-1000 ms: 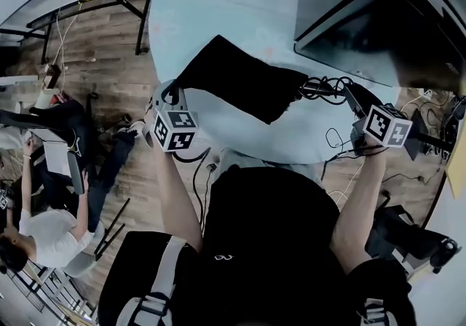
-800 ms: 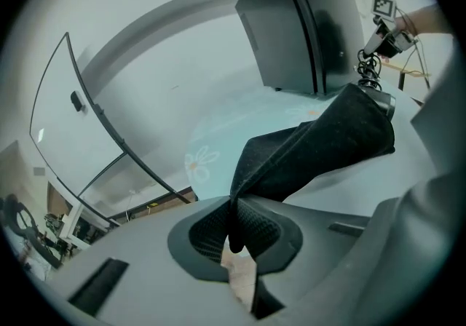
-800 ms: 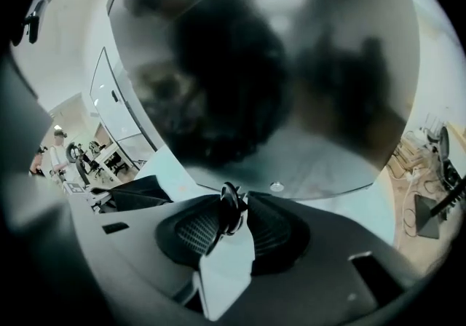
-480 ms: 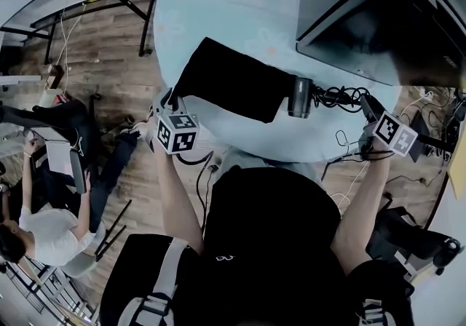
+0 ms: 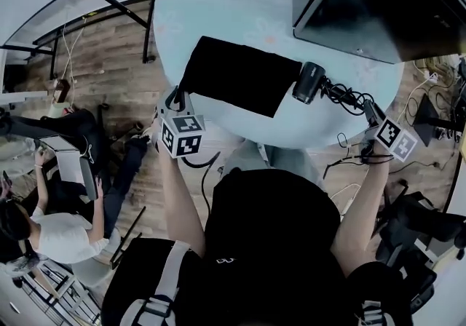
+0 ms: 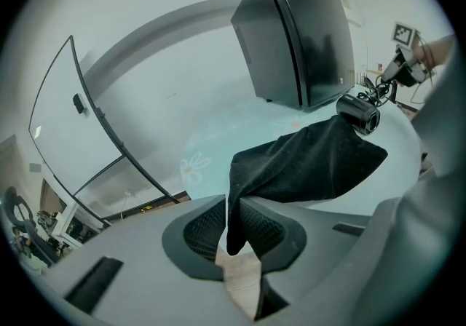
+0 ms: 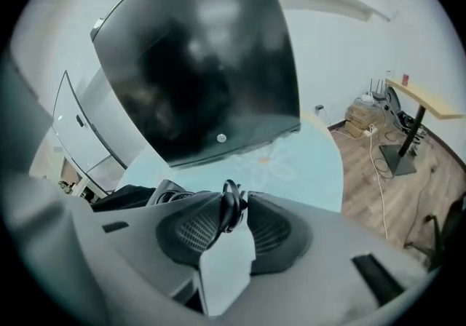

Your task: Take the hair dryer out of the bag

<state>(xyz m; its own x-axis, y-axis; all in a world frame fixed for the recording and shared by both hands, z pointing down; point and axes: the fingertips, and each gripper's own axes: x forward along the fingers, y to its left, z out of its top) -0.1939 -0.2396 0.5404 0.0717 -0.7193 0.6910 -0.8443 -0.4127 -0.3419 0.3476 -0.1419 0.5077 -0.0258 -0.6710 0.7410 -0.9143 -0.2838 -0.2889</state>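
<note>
The black cloth bag lies flat on the round pale-blue table. The black hair dryer lies just outside the bag's right end, its coiled cord running to my right gripper. In the right gripper view that gripper is shut on a loop of the cord, with the dryer beyond its left jaw. My left gripper is at the bag's near left corner. Its jaws have just been opening; in the left gripper view the bag's corner still hangs loosely between them.
A big black box-like appliance stands on the table's far right, close behind the dryer. A person sits on the wooden floor at the lower left, near chairs. Cables lie on the floor at the right.
The hair dryer has come out of the bag's right end and slid right, its cord drawn by my right gripper, which moved right. The bag has gone flat. My left gripper stayed at the bag's corner.
</note>
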